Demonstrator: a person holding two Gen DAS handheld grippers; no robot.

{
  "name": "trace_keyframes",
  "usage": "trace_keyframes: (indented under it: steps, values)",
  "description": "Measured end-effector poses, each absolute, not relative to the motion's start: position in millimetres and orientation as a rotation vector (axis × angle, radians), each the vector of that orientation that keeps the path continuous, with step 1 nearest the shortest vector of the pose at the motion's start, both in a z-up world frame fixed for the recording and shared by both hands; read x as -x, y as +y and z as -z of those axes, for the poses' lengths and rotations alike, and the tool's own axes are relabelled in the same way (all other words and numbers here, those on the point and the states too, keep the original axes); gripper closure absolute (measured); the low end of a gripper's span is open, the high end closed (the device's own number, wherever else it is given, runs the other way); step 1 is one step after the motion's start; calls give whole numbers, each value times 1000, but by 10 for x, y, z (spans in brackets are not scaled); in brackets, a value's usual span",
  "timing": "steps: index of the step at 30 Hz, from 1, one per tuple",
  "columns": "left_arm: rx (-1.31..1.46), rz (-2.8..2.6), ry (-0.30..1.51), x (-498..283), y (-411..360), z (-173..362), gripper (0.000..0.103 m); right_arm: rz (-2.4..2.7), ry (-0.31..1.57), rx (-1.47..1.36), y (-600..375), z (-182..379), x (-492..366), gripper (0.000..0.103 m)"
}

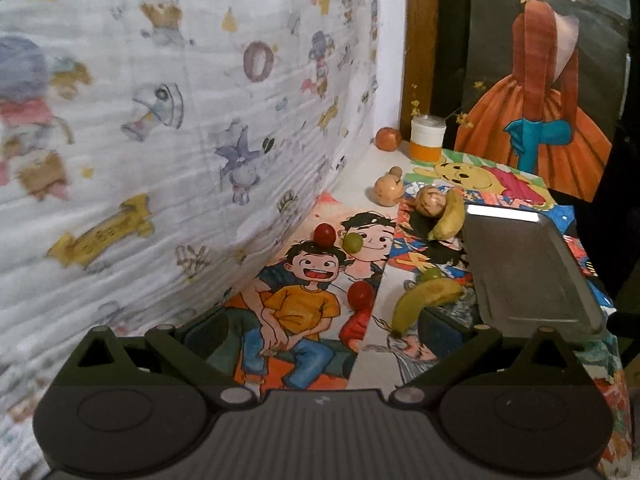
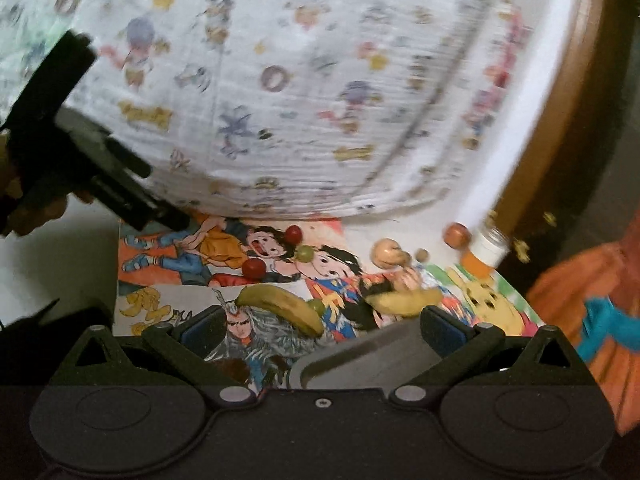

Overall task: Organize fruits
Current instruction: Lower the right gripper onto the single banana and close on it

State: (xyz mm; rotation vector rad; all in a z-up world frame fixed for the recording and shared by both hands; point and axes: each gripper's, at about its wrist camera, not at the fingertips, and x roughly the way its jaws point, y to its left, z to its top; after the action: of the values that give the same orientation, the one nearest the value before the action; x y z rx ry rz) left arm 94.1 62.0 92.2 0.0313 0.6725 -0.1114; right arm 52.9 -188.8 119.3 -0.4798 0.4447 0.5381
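Yellow bananas (image 1: 424, 300) flank grey tray (image 1: 528, 272), fruits scattered.

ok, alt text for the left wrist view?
Open left hand-held gripper hovers over cartoon posters strewn with two bananas, red and green fruits; an empty grey tray sits to the right, patterned cloth behind.
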Motion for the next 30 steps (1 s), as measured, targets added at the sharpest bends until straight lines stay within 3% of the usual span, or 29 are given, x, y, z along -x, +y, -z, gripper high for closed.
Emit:
trace_keyframes:
  steps: [6, 13, 25, 30]
  values:
    - [32, 145, 729, -1394, 638, -685, 0, -663, 462, 633, -1654, -995, -1059, 2]
    - [85, 183, 783, -1803, 624, -366, 3, -770, 485, 797, -1439, -613, -1415, 17]
    - [111, 252, 843, -2127, 517, -92, 34, -881, 494, 925, -1314, -267, -1732, 51]
    - [129, 272, 852, -2202, 515, -57, 52, -934, 512, 951, -1236, -213, -1821, 54]
